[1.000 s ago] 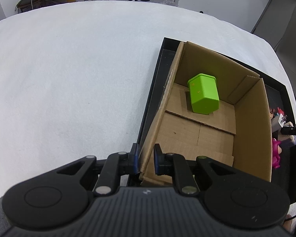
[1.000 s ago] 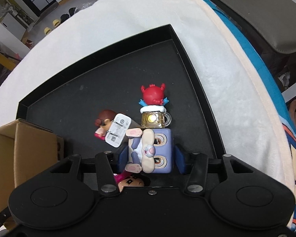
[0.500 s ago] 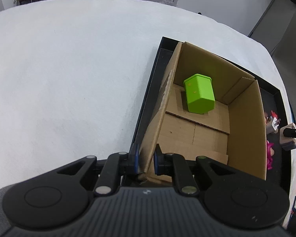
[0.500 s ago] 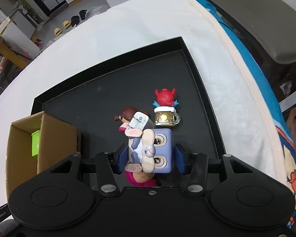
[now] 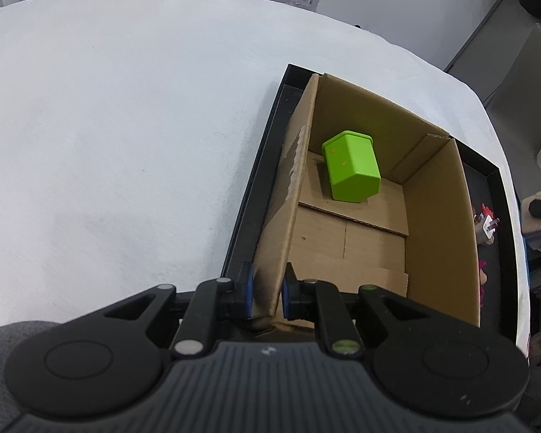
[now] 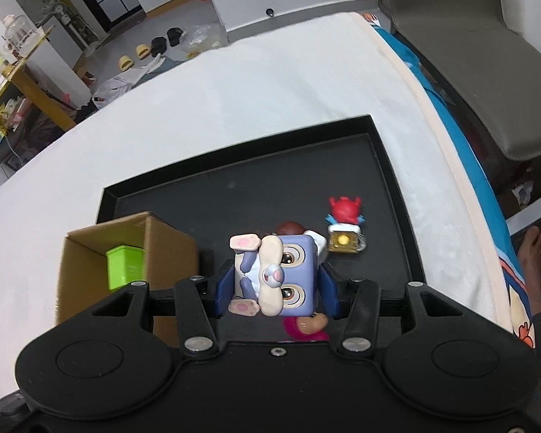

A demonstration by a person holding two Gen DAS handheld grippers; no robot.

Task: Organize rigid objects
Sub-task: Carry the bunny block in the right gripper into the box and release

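My left gripper (image 5: 267, 290) pinches the cardboard box (image 5: 436, 223) wall to steady it, green block (image 5: 351, 171) inside, while my right gripper (image 6: 276, 288) carries the clamped rabbit cube toy (image 6: 277, 276) above the black tray (image 6: 393, 166), boxward I judge.

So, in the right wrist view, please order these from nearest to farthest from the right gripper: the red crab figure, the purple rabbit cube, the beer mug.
1. purple rabbit cube: between the fingers of the right gripper.
2. beer mug: ahead, to the right, on the black tray.
3. red crab figure: just beyond the mug.
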